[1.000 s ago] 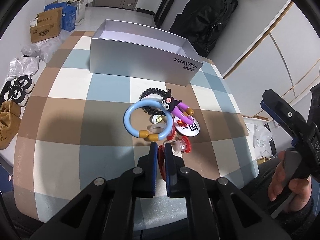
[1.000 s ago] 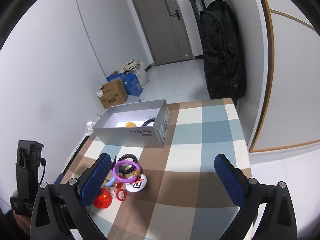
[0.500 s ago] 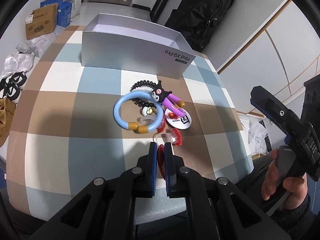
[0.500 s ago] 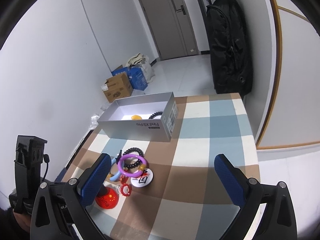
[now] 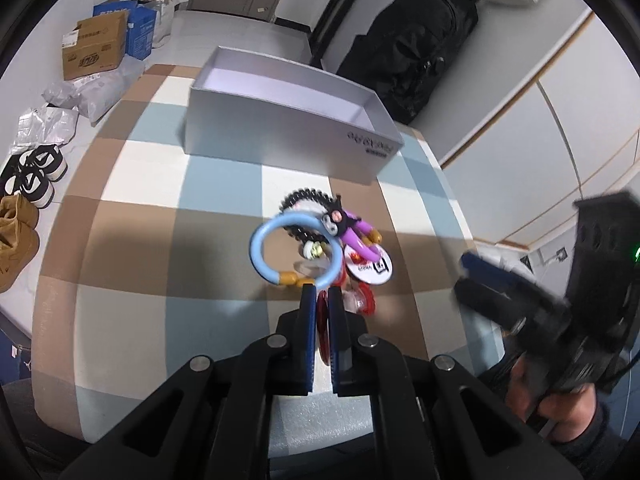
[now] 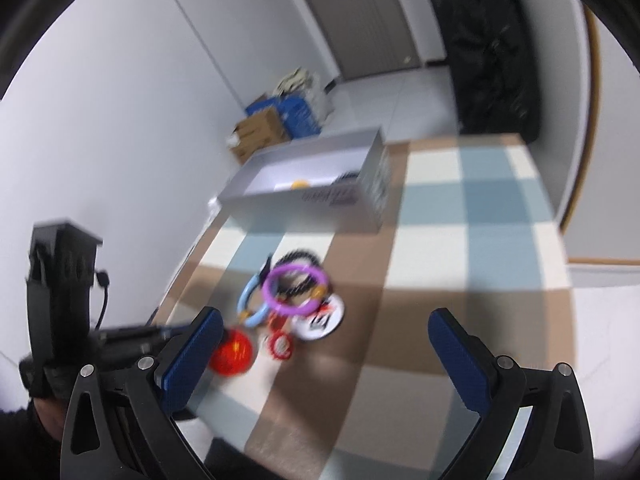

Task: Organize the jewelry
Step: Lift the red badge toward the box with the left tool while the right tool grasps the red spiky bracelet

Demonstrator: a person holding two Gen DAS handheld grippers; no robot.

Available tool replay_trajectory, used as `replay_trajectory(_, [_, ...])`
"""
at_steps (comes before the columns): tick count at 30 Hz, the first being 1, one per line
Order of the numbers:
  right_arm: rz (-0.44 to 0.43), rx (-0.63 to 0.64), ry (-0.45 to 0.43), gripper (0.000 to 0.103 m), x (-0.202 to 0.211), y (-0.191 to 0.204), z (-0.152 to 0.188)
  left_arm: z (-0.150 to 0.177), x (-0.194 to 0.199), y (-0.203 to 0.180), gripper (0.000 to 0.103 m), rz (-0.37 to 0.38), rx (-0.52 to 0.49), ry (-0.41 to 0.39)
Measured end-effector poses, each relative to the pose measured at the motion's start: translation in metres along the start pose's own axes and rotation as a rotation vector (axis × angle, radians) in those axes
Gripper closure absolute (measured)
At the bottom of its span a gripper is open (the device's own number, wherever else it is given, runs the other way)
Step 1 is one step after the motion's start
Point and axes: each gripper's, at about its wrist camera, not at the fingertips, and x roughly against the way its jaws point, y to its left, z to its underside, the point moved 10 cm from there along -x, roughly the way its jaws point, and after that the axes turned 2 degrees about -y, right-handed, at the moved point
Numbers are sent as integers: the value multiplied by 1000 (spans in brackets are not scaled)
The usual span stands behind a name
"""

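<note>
A: The red badge [image 5: 322,330] is pinched on edge between the pads of the left hand-held gripper [image 5: 322,320], right at its tips, with the rest of the jewelry pile just beyond them on the checked worktop [image 5: 160,248].

B: And the right hand-held gripper [image 6: 320,344]?

A: Spread wide, holding nothing, hanging back from the pile.

B: How would you carry the badge?

A: Keep the squeeze firm, since a thin disc held by its faces can pivot. Lift clear of the blue bangle [image 5: 294,254] directly ahead of the tips before travelling, or it may snag. Then go forward to the grey box [image 5: 288,136] beyond the pile, and let go low inside.

B: Anything unclear?

A: Plenty. The left view shows only a sliver of the badge between the pads. The right view is smeared by motion. The box floor is mostly hidden by its near wall; a yellow piece [image 6: 300,184] inside is all I can pick out.
</note>
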Motion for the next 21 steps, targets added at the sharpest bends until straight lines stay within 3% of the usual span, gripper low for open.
replay_trajectory(3, [-4,35,66,11,-15,9,14,-4,1,3,102,-2,12,-13])
replay_trajectory(8, [6,45,143,44,-34,12,29,-8,1,9,102,-8,31,-21])
replay_trajectory(11, [-2,69,145,55,-38,20,31,-12,4,14,102,-7,44,-32])
replay_trajectory(15, [-13,100,154,61,-44,30,33,-15,5,21,102,-9,69,-43])
replay_trajectory(17, [-14,106,157,83,-47,33,33,-17,5,21,102,-7,74,-47])
replay_trajectory(18, [-12,112,160,87,-48,34,34,-17,5,21,102,-7,74,-49])
replay_trajectory(21, [-4,129,153,87,-47,35,33,-19,5,22,102,-2,76,-53])
